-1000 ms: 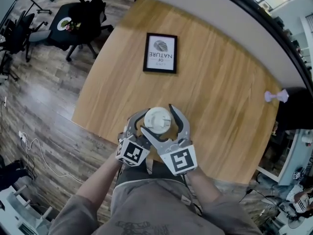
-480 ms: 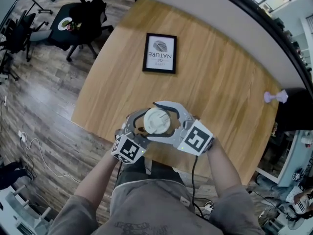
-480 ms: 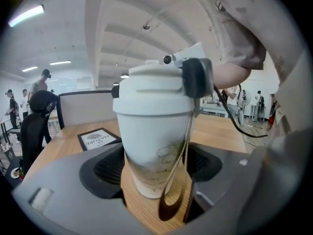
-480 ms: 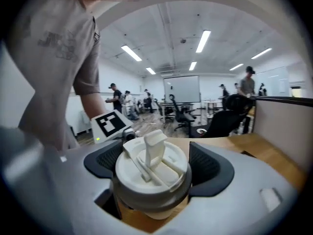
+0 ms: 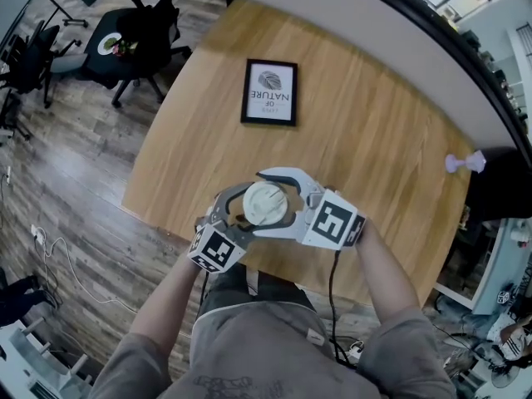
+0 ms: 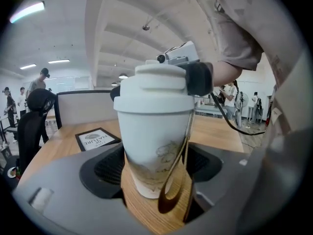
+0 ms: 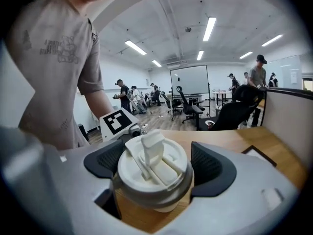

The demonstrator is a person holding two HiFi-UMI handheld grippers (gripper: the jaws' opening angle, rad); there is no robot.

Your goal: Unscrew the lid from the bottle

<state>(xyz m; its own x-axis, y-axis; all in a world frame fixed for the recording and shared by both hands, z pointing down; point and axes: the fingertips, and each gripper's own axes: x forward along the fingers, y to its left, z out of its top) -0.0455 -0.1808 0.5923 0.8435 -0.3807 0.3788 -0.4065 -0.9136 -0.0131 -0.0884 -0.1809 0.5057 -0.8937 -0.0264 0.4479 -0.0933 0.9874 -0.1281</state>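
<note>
We see the bottle (image 6: 154, 141), a white one, standing upright on the desk (image 5: 366, 140), close to the edge nearest us and well apart from everything else on it. Its lid (image 7: 152, 168) is on, so we cannot tell what, if anything, is inside. A small flip tab (image 7: 151, 143) stands up from the top of the lid, and a brown strap (image 6: 173, 192) hangs in a loop down the bottle's side.

Our left claw (image 6: 155, 166) grips the bottle low on its body, a dark pad (image 6: 105, 168) pressed against each side and the jaws spread wide to take it. Our right claw (image 7: 152, 166) comes in from the right and clasps the lid, its pads (image 7: 210, 165) against the rim on either side, also spread wide. From the head view the two claws cross at the bottle, the right one above the left.

Farther back on the desk lies a framed print (image 5: 268, 91), flat and alone. Beyond the desk's far left corner a black chair (image 5: 133, 32) stands on the wood floor.
</note>
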